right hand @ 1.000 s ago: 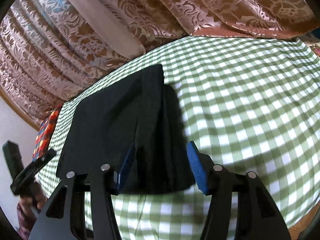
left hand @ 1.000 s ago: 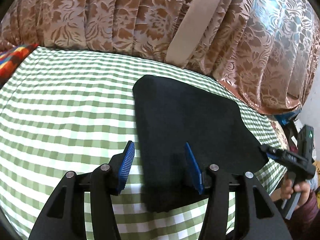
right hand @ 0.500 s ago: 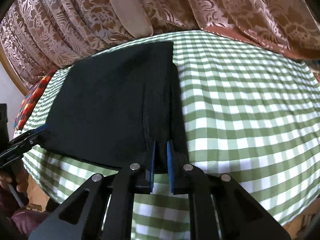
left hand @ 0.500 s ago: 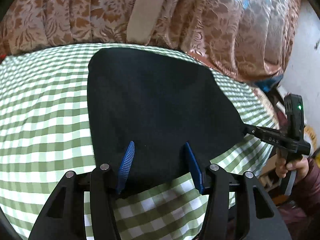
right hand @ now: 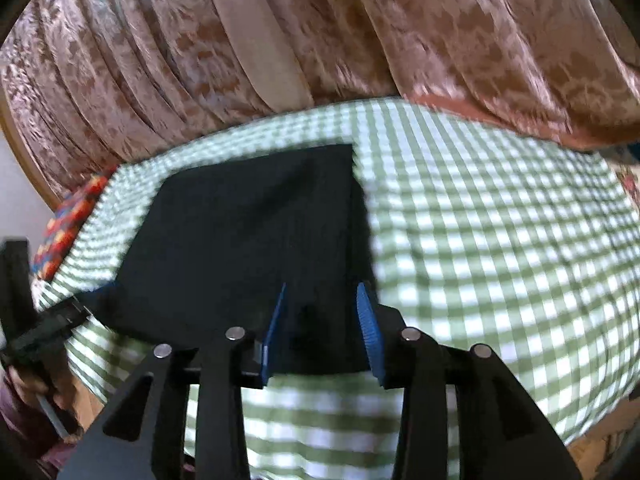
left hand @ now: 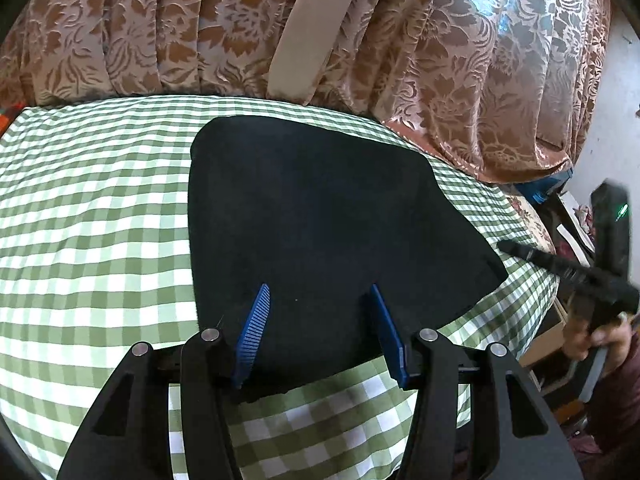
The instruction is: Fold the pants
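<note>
Black pants (left hand: pixel 320 232) lie between both spread grippers, left gripper (left hand: pixel 320 332) and right gripper (right hand: pixel 322 332), ungrasped

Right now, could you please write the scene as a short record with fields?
garment: black pants, folded, lying flat
surface: green-white checked cloth
left gripper: open, over the near edge of the pants
right gripper: open, over the near right corner of the pants
backdrop: brown floral curtain
image quality: right wrist view blurred

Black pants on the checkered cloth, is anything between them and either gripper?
Nothing visible. The black pants lie flat on the checkered cloth; the left gripper and right gripper are both open at their near edge.
</note>
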A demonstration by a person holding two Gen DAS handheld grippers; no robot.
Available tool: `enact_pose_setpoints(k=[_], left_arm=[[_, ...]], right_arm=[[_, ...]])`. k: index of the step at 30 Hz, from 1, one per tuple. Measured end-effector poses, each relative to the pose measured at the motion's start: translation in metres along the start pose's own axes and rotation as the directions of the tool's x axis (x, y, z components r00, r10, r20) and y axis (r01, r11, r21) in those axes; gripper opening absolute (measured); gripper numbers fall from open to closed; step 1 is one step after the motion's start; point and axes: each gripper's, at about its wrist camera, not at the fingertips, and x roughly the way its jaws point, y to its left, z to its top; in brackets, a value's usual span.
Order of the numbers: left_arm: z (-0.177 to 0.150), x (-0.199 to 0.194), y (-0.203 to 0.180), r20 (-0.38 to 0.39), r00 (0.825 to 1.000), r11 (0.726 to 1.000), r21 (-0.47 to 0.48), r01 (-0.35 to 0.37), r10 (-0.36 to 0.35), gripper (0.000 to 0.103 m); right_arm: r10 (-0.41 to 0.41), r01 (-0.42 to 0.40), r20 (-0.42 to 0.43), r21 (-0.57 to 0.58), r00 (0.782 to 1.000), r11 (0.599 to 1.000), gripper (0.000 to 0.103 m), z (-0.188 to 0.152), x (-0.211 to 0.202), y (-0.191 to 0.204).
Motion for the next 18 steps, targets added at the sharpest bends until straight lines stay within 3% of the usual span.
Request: enact_pose_setpoints(k=[4, 6, 8, 11, 18], left_arm=[[0.001, 0.002, -0.001, -0.002, 1.000, 1.000, 0.007, -0.004, 0.004, 0.051], [0.001, 0.002, -0.001, -0.002, 1.000, 1.000, 0.009, -0.009, 0.009, 0.053], [0.002, 0.001, -0.003, -0.001, 1.000, 0.999, 0.019, -0.029, 0.029, 0.056], [0.007, -0.008, 0.001, 0.036, 0.996, 0.997, 0.027, -0.077, 0.076, 0.056], [0.026, -0.010, 0.028, 0.035, 0.979, 0.979, -0.041, -0.199, 0.201, 0.063]], right_arm=[[0.032, -0.032, -0.007, -0.033, 0.999, 0.999, 0.040, 0.018, 0.027, 0.024], [0.028, -0.028, -0.046, -0.018, 0.999, 0.999, 0.040, 0.019, 0.050, 0.024], [-0.028, 0.029, -0.123, 0.007, 0.992, 1.000, 0.038, 0.011, 0.077, 0.010], [0.006, -0.001, -0.102, 0.045, 0.995, 0.999, 0.032, 0.004, 0.082, -0.011], [0.008, -0.008, -0.045, 0.016, 0.999, 1.000, 0.032, -0.001, 0.082, -0.012]])
